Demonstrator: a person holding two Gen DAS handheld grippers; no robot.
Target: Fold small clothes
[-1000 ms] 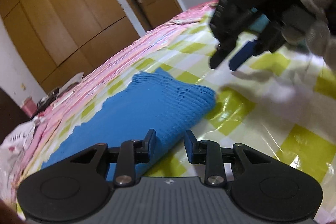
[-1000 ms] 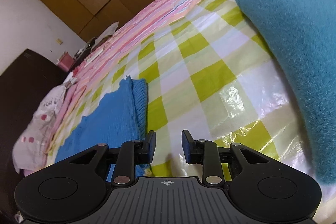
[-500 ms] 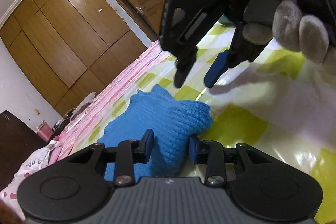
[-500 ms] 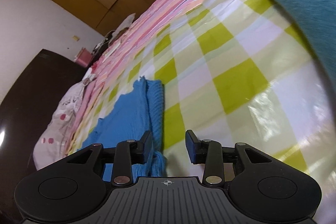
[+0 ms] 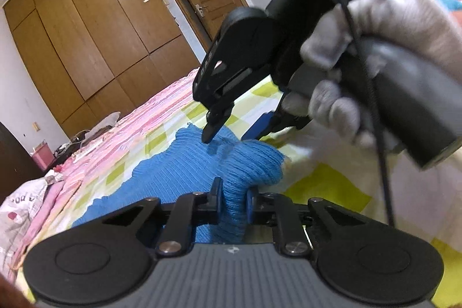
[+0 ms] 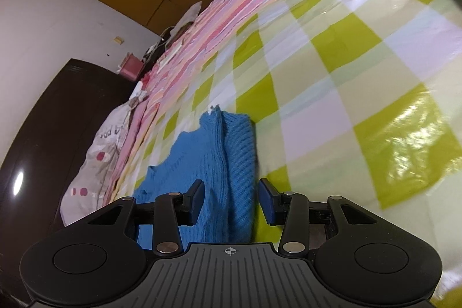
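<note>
Grab stage of a fold: both tongs at the near edge of the blue knit.

Blue knit garment [image 5: 184, 172] lies on the bed's checked sheet [image 5: 326, 186], lower centre of the left view. Left tongs [image 5: 233, 199] closing, narrow, a bunched ridge of knit pinched between the pads. Right tongs [image 6: 231, 199] fairly wide and opening, folded edge of the garment [image 6: 213, 163] lying between the fingers, pads not pressing. Gloved hand [image 5: 375, 54] carries the right tool, upper right of the left view. Judged next: right tongs must close on that edge, then both lift and carry it over evenly.
</note>
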